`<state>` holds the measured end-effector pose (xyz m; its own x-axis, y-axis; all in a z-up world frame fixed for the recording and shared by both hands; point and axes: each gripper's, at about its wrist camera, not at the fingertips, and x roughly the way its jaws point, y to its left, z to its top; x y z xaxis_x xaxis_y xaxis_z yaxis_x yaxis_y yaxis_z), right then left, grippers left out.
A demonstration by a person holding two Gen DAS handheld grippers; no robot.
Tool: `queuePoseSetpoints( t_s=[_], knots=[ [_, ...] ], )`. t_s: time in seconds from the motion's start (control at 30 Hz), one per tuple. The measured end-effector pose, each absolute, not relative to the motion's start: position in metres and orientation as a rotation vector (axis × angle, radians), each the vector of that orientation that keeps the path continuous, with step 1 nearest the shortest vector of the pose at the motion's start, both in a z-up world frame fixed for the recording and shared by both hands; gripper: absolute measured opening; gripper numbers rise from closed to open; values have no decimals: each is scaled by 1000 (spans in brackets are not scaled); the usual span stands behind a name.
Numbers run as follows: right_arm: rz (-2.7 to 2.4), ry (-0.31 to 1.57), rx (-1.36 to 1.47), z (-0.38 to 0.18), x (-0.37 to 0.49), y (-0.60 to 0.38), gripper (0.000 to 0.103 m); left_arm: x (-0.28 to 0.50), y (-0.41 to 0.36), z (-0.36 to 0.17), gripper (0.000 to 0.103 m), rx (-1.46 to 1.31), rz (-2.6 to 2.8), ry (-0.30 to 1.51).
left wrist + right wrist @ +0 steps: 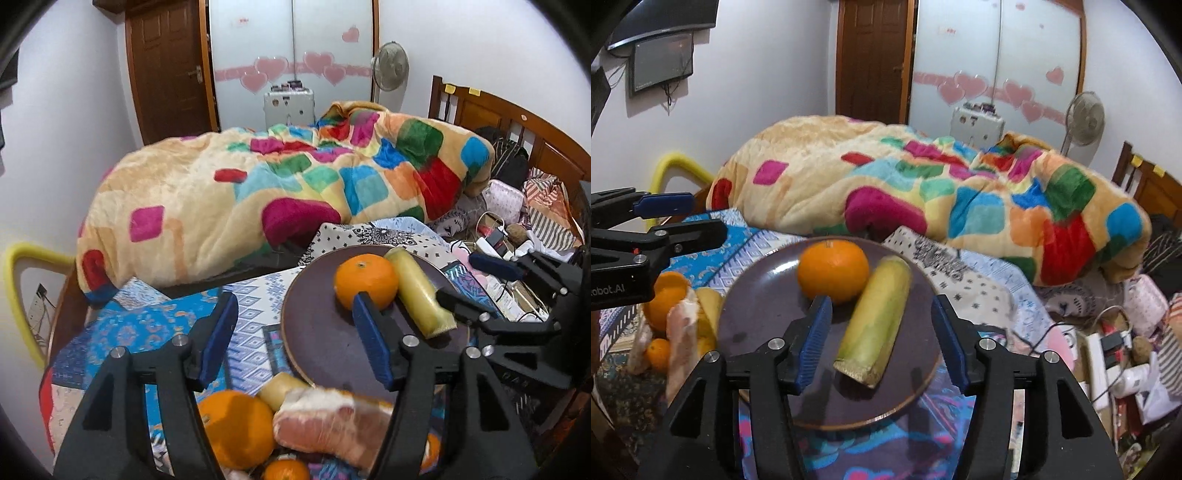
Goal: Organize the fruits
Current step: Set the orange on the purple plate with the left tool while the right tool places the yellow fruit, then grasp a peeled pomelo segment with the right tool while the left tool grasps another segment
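Note:
A dark round plate (757, 332) lies on the patterned bedspread; it also shows in the left wrist view (317, 325). On it sit an orange (833, 271) (365, 282) and a yellow-green sugarcane piece (873, 325) (419, 295). My right gripper (881, 338) is open above the plate, its fingers either side of the cane without touching it. My left gripper (295, 339) is open and empty above a pile left of the plate: a large orange (236, 428), a wrapped pink pomelo piece (332, 424), a small orange (286, 470) and another cane piece (280, 387).
A thick colourful blanket (258, 192) is heaped on the bed behind the plate. Cables, chargers and clothes (1115, 343) clutter the bed at right. A wooden headboard (517, 122) stands far right, a yellow rail (22, 280) at left.

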<state>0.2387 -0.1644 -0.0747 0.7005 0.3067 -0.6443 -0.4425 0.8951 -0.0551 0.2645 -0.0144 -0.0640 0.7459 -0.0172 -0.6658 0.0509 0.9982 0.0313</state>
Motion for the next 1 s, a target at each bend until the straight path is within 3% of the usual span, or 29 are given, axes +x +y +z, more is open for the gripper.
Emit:
queuePoseSetpoints(
  t_s=[0.53, 1.0],
  knots=[
    [452, 540, -188, -28, 161, -164, 70, 169, 23, -28, 74, -2, 3, 638],
    [529, 578, -234, -71, 134, -130, 71, 134, 68, -86, 75, -41, 31, 740]
  ],
)
